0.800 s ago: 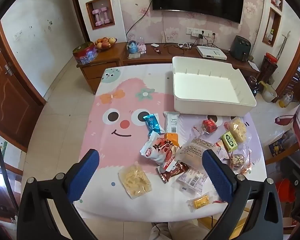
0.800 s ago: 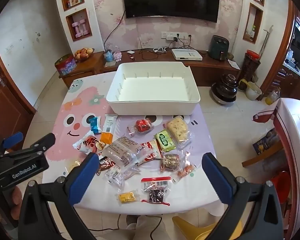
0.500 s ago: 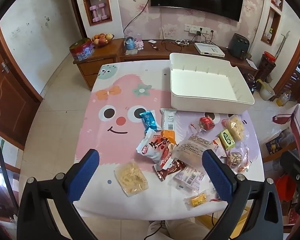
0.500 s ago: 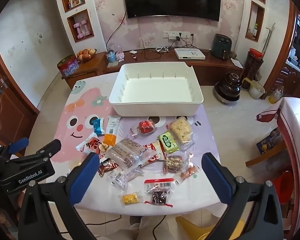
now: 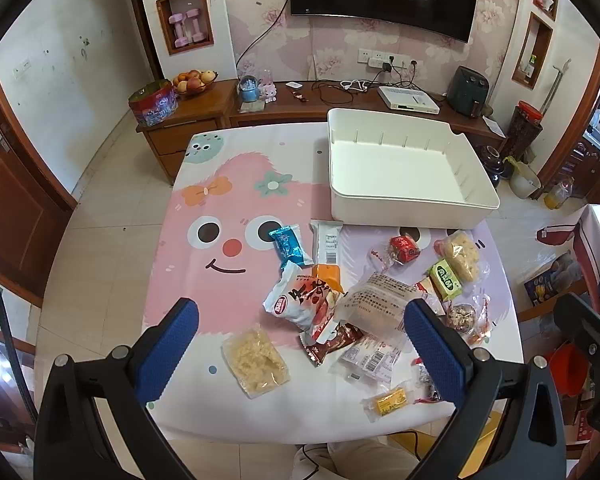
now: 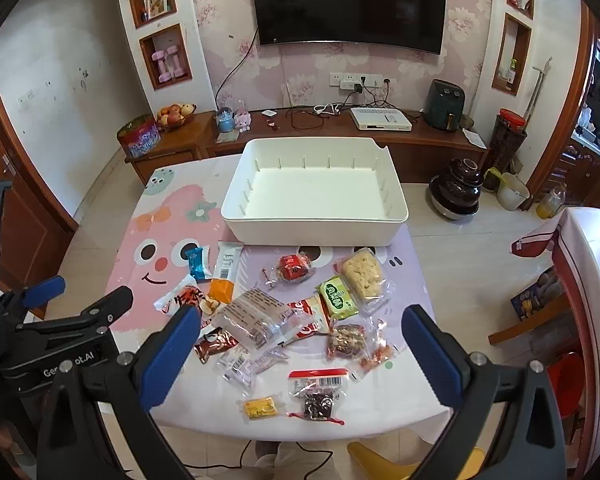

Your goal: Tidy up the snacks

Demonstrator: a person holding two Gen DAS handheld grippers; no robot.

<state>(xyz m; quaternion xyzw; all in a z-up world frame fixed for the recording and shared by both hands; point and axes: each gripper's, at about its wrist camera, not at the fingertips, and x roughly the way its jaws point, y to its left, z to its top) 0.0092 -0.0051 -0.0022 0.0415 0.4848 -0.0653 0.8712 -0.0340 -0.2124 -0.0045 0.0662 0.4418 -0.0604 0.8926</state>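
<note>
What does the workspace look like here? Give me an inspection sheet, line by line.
Surface: table under a cartoon-print cloth.
Job's things: white bin with nothing in it, at the far side; wrapped snacks scattered before it.
Clutter: nothing seen on the table besides these.
Grippers: left gripper and right gripper both open, holding nothing, above the near edge.
Cables: cords on the TV cabinet; one under the table's near edge.
Surroundings: wall TV, fruit bowl, air fryer.
</note>
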